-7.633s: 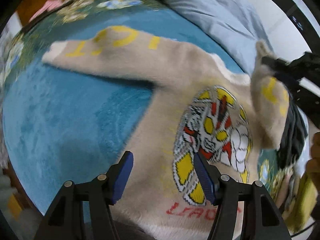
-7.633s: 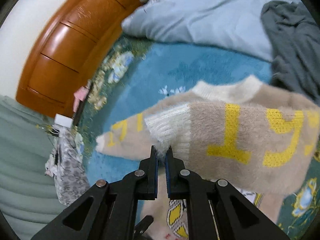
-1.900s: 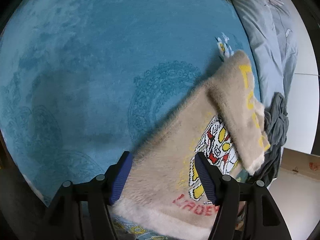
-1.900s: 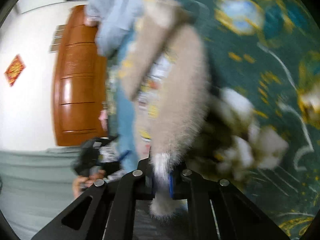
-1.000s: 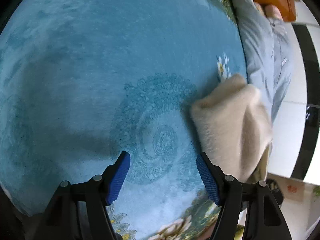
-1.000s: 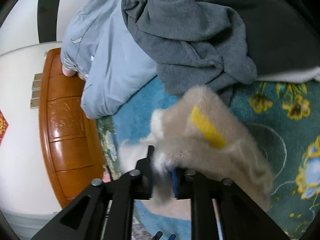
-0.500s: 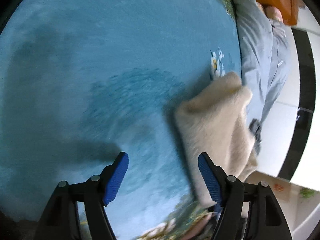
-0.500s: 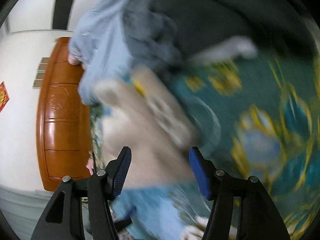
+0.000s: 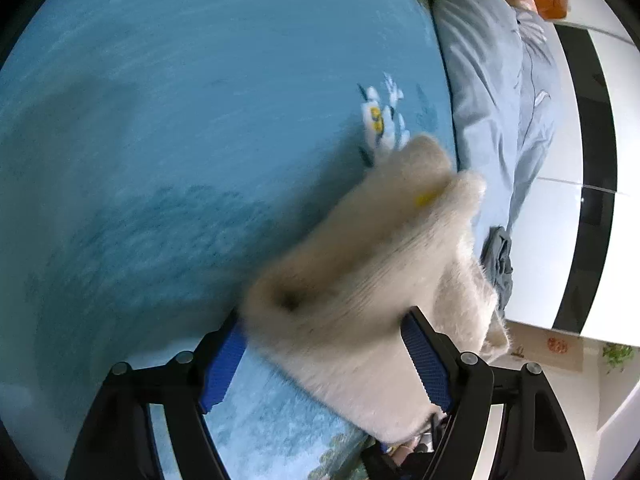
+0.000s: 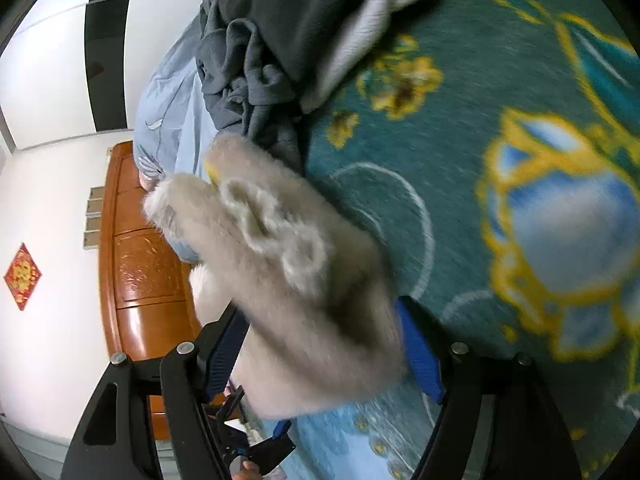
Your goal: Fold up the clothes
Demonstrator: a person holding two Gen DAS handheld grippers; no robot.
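A blue floral carpet (image 9: pixel 168 128) is carrying the folded beige sweater (image 9: pixel 372 280), a grey garment pile (image 10: pixel 272 40) and pale-blue bedding (image 9: pixel 492 92) lying at its far edge.

The left hand-held gripper (image 9: pixel 326 360) has its jaws spread wide, blue pads (image 9: pixel 426 362) facing each other across the gap. The folded sweater (image 9: pixel 372 280) lies between the fingers; whether the pads touch it cannot be told through the blur. The right hand-held gripper (image 10: pixel 324 354) is likewise spread wide, its blue pads (image 10: pixel 420 356) on either side of the same bundle. Low in the right wrist view, the other gripper's black frame and a fingertip (image 10: pixel 248 470) show.
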